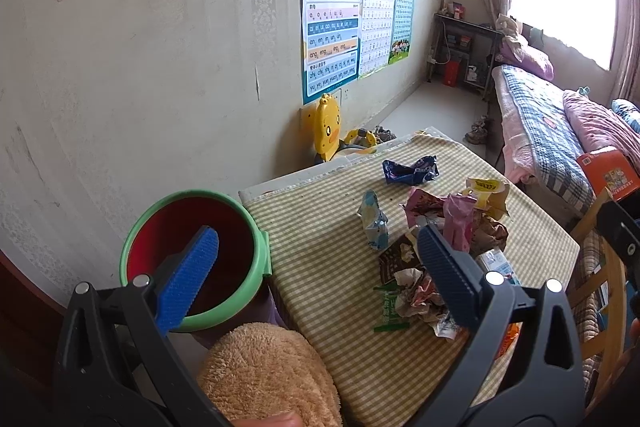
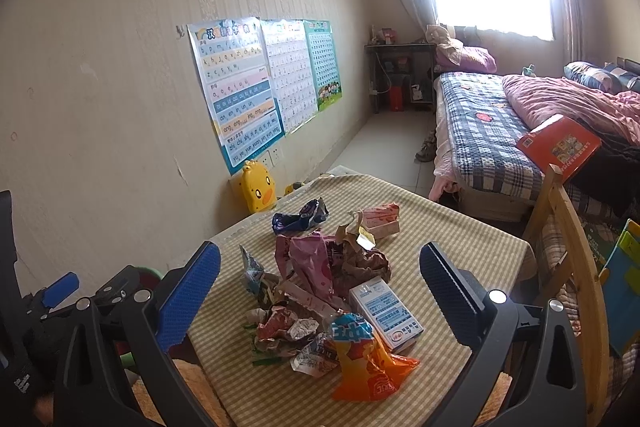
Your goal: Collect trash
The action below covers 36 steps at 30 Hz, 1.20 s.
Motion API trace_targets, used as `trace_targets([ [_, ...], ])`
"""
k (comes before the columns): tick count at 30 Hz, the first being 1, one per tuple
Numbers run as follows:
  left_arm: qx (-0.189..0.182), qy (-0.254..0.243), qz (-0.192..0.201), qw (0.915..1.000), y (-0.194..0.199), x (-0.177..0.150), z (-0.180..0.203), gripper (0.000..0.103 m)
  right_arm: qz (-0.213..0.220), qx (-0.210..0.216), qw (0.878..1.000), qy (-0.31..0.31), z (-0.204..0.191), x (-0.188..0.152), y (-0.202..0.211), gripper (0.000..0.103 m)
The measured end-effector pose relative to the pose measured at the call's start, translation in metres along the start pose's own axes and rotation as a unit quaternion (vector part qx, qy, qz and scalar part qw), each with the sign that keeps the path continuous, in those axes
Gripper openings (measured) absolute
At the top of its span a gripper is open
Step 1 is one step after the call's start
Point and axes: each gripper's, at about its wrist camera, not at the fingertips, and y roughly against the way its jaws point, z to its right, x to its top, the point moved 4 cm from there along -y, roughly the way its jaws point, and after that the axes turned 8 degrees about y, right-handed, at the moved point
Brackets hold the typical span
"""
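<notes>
A pile of crumpled wrappers (image 2: pixel 320 267) lies on a small table with a checked cloth (image 2: pixel 460 223): a pink wrapper (image 2: pixel 312 263), a blue wrapper (image 2: pixel 300 219), a white and blue carton (image 2: pixel 386 313) and an orange wrapper (image 2: pixel 368 363). The pile also shows in the left wrist view (image 1: pixel 440 227). A red bin with a green rim (image 1: pixel 192 259) stands left of the table. My left gripper (image 1: pixel 320 267) is open and empty, its left finger over the bin. My right gripper (image 2: pixel 320 291) is open and empty above the pile.
A tan plush cushion (image 1: pixel 268 375) sits in front of the bin. A wooden chair (image 2: pixel 576 267) stands right of the table. A bed (image 2: pixel 500 131) with an orange book (image 2: pixel 560 147) is beyond. A yellow duck toy (image 2: pixel 258 187) leans on the wall.
</notes>
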Motion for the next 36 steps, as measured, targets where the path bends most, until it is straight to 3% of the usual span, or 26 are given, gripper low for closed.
trace_targets([
  [4,-0.002,-0.003,0.002,1.0,-0.006,-0.003,0.002,0.098,-0.03,-0.019,0.999,0.027,0.005,-0.007,-0.011,0.096],
  [10,-0.008,-0.027,-0.035,0.999,-0.028,-0.018,0.007,0.098,-0.159,-0.006,0.987,-0.002,0.029,-0.038,-0.053,0.096],
  [14,-0.034,-0.037,-0.074,0.996,-0.053,-0.036,0.013,0.098,-0.121,-0.025,0.992,0.033,0.043,-0.042,-0.069,0.096],
  [23,-0.112,-0.057,-0.163,0.9786,-0.109,-0.069,0.06,0.097,-0.203,0.038,0.977,-0.048,0.061,-0.087,-0.097,0.094],
  [28,-0.122,-0.063,-0.221,0.9656,-0.135,-0.085,0.081,0.084,-0.222,0.057,0.971,-0.069,0.065,-0.094,-0.105,0.088],
  [36,-0.125,-0.049,-0.262,0.9558,-0.135,-0.1,0.078,0.083,-0.221,0.053,0.973,-0.052,0.071,-0.098,-0.108,0.088],
])
